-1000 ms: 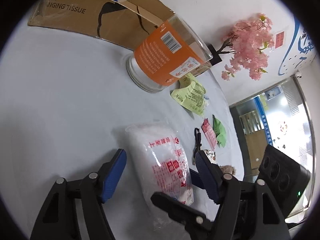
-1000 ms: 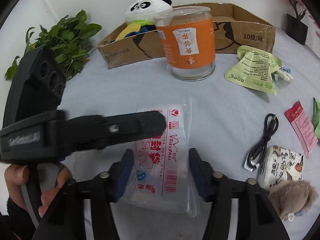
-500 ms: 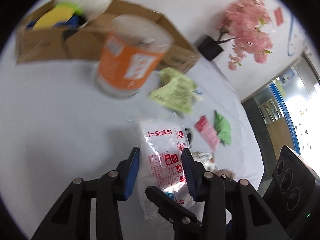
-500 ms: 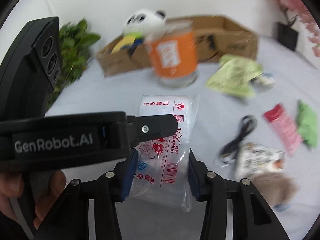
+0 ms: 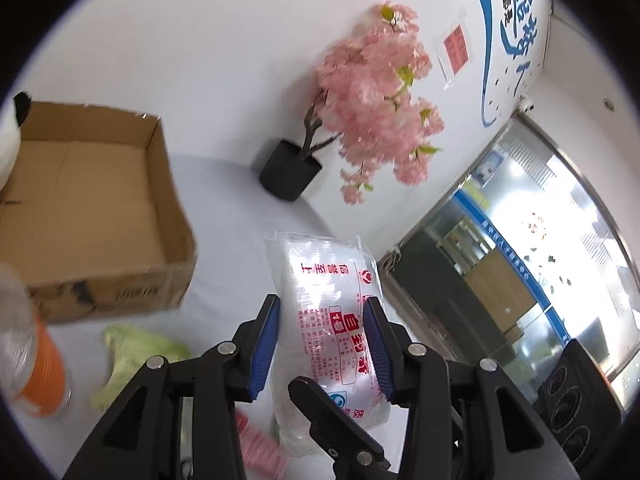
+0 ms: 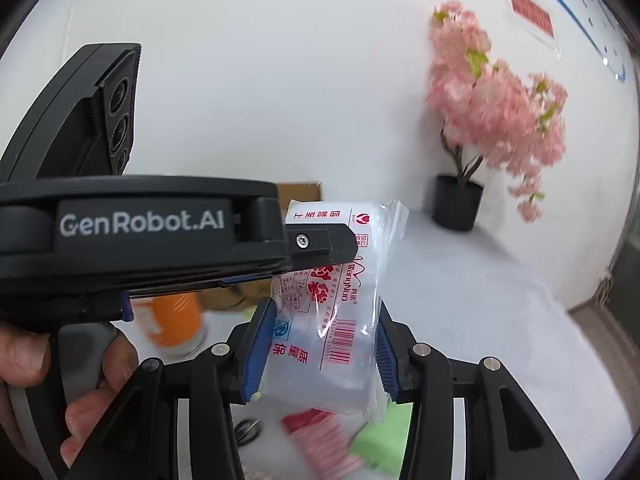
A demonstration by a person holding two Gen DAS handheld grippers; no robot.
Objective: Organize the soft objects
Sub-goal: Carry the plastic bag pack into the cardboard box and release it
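A clear plastic pack with red print (image 5: 328,300) is held in the air above the white table. My left gripper (image 5: 322,344) is shut on it, blue pads pressing both sides. My right gripper (image 6: 316,344) is shut on the same plastic pack (image 6: 340,308) from the other side. The left gripper's body crosses the right wrist view above the pack. An open cardboard box (image 5: 80,216) lies to the left and a little below in the left wrist view, its near half bare.
An orange-labelled glass jar (image 5: 36,364) stands at the lower left, with a green packet (image 5: 136,356) beside it. A pink blossom tree in a black pot (image 5: 292,172) stands by the wall. Red and green packets (image 6: 320,440) lie blurred below the pack.
The left gripper closed on the pack, and both grippers lifted it off the table and swung it up and to the right, towards the box and the blossom tree.
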